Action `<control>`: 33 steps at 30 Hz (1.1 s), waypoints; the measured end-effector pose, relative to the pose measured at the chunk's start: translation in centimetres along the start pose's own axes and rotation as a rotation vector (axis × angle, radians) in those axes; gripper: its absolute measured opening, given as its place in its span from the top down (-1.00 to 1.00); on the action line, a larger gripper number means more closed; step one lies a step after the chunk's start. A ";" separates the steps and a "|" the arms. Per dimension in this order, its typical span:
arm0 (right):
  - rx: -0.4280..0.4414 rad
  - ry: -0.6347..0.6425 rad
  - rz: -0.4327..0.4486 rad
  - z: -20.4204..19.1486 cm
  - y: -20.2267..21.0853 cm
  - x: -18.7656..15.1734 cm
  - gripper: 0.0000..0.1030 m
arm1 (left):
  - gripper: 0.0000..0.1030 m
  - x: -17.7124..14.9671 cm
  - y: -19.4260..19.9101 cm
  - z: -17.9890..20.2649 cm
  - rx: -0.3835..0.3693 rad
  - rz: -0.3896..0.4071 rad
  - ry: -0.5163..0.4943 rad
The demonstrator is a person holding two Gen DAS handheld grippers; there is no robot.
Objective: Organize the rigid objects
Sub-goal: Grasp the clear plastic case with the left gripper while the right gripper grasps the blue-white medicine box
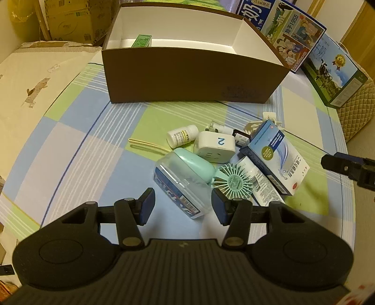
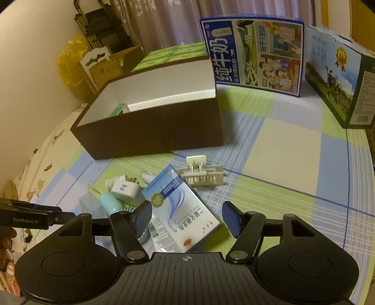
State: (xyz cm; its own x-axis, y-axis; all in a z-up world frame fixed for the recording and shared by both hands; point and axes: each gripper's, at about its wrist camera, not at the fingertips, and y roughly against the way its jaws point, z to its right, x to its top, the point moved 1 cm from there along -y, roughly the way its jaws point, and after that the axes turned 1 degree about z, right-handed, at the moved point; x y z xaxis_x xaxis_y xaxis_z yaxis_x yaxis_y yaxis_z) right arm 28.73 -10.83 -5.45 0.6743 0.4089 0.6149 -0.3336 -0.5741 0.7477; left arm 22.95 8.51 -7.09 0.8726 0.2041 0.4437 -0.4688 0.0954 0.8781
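Claws, left (image 1: 182,206) and right (image 2: 186,217), both open, straddling clear case (image 1: 178,185) and medicine box (image 2: 185,211), long axes toward brown box (image 2: 150,131).

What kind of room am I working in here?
Probably a home, perhaps a bedroom or storeroom: a checked bedsheet covers the work surface, milk cartons stand behind, curtains hang beyond.

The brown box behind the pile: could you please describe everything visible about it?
The brown box is a rectangular open-topped carton, seemingly cardboard, dark brown outside and white inside, with faint print on its front wall. It sits upright on the checked cloth, behind the clutter. Inside, one small green box stands near the left corner.
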 end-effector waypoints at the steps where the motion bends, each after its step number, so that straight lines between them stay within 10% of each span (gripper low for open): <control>1: -0.001 -0.003 -0.002 0.1 0.0 -0.1 -0.24 | 0.05 0.0 -0.2 0.1 -0.001 -0.003 0.000; 33: -0.024 -0.008 -0.042 0.8 -0.9 -1.0 -0.28 | 0.03 0.8 -5.5 1.4 0.051 -0.040 -0.035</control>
State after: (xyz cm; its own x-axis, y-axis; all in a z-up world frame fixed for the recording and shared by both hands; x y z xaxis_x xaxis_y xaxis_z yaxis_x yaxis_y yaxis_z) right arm 28.81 -11.30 -6.92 0.6934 0.4261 0.5810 -0.3209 -0.5394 0.7785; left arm 26.44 6.82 -11.27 0.8953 0.1670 0.4130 -0.4264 0.0532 0.9030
